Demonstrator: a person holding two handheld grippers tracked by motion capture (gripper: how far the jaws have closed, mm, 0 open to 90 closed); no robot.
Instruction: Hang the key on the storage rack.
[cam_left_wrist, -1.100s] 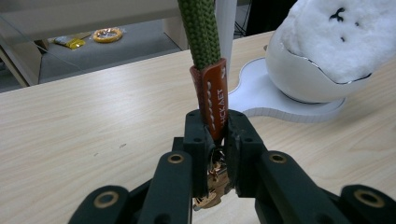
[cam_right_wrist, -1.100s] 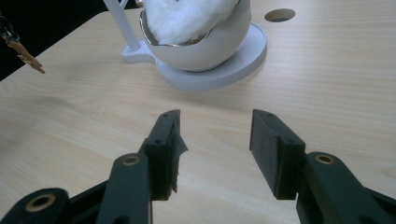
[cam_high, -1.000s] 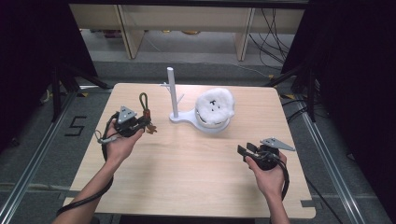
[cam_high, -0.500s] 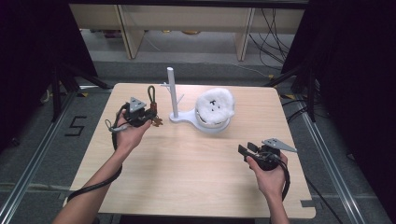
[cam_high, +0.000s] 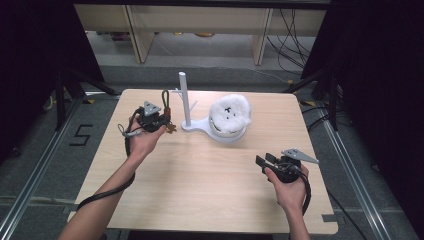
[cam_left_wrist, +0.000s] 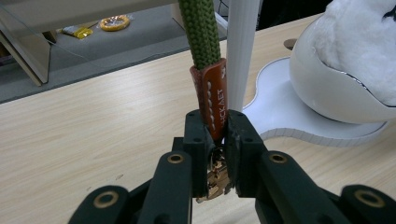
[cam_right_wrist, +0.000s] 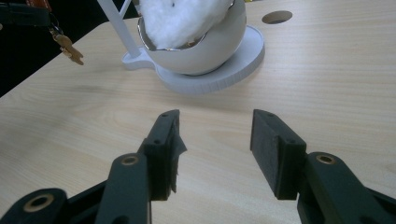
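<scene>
Beside the white stand (cam_high: 186, 100), above the surface (cam_high: 200, 185) | we hold the keychain (cam_left_wrist: 211, 100) by its leather tab, left claw (cam_left_wrist: 216, 156) clamped | light, limp cord (swings; loop uppermost) | right claw (cam_right_wrist: 214, 140) agape, empty

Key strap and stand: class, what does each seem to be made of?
Key strap: green braided cord, matte, woven texture; its brown tab looks like stitched leather, slightly glossy. Stand: smooth matte white, probably plastic, with fine layered ridges along its base edge.
</scene>
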